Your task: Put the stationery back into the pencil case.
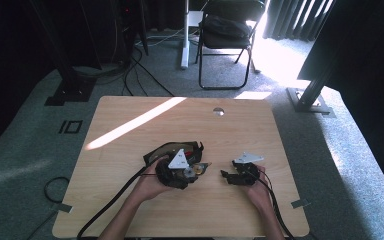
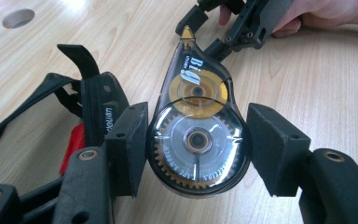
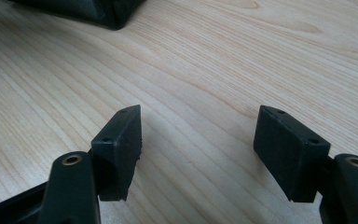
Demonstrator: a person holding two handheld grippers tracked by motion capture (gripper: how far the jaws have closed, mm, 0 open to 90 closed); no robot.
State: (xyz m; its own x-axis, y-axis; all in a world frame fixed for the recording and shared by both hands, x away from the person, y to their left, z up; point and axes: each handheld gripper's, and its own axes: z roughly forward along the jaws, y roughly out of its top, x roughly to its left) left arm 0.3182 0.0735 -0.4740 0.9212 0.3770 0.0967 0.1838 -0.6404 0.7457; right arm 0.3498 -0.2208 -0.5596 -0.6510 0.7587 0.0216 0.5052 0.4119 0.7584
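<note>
High view: I sit at a wooden table [image 1: 130,150] with a gripper in each hand. My left gripper [image 1: 185,172] rests near the middle of the near half of the table, its grey three-cornered plate on top, and it carries a correction tape dispenser [image 1: 198,169] whose tip points toward my right gripper [image 1: 226,175]. A black pouch [image 1: 172,150] with a red detail lies on the table just behind my left gripper. My right gripper sits low over the table, just beside the dispenser's tip, with a small gap of bare wood between the two. Cables trail from both grippers back toward me.

Left gripper view: the correction tape dispenser [image 2: 198,135] lies between my two black pads [image 2: 128,149], its clear round body with the gear wheel nearest me and its yellow reel and pointed tip farther out. The left pad touches the round body; the right pad stands right at its side, and I cannot tell whether it presses on it. The black pouch [image 2: 93,112] lies to the left, beside my left pad. Beyond the tip I see my other gripper [image 2: 235,28] and the hand that holds it.

Right gripper view: my jaws stand spread with nothing but bare table between them. A dark edge of another object shows at the top left.
</note>
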